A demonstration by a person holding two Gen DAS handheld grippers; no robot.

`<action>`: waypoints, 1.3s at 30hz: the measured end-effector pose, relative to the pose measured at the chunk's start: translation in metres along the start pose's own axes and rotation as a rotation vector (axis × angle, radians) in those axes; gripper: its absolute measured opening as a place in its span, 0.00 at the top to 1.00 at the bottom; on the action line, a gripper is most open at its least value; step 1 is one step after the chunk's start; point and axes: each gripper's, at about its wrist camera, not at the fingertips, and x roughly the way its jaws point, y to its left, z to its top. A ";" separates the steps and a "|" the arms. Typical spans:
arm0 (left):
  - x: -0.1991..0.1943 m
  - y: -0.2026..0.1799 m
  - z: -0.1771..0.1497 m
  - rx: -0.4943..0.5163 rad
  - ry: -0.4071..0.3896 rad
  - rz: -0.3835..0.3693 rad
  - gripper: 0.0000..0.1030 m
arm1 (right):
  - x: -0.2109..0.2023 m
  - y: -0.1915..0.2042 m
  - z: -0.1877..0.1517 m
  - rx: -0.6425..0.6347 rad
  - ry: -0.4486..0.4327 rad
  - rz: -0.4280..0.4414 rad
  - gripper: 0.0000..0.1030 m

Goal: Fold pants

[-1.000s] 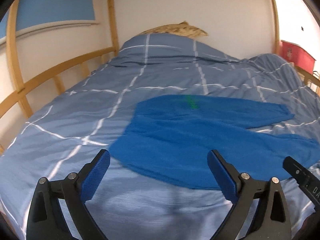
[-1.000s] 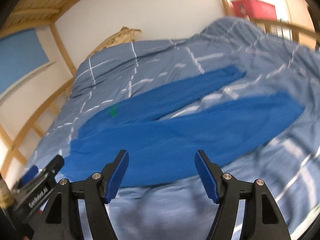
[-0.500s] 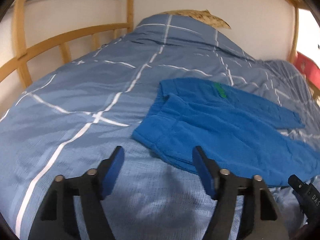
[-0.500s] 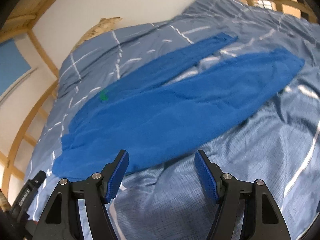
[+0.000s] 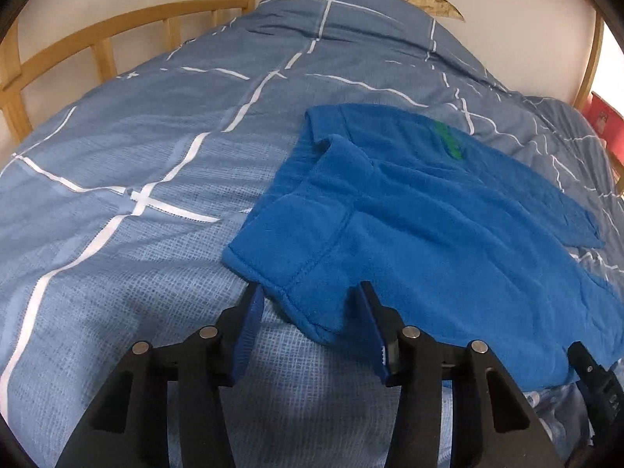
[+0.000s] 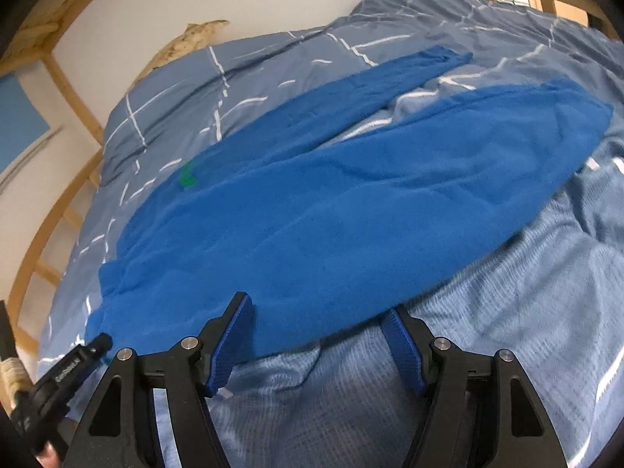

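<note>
A blue duvet (image 5: 156, 148) with white grid lines covers a bed with a wooden rail (image 5: 97, 39) against a white wall. One pair of blue pants (image 5: 448, 214) lies flat on it, both legs spread. The left gripper (image 5: 308, 323), jaws just closing, straddles the waistband corner without pinching. The right gripper (image 6: 318, 335) stands half-open at the near leg's edge, holding nothing.
</note>
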 end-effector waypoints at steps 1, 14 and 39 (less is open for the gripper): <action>0.003 -0.002 0.001 0.006 0.010 0.004 0.54 | 0.004 -0.001 0.002 -0.002 0.014 -0.005 0.38; -0.016 -0.011 0.028 0.015 -0.039 -0.067 0.55 | 0.001 0.006 0.006 -0.045 0.030 -0.005 0.46; -0.049 -0.010 -0.008 -0.120 -0.045 -0.008 0.82 | -0.046 0.010 0.024 -0.186 0.023 0.029 0.86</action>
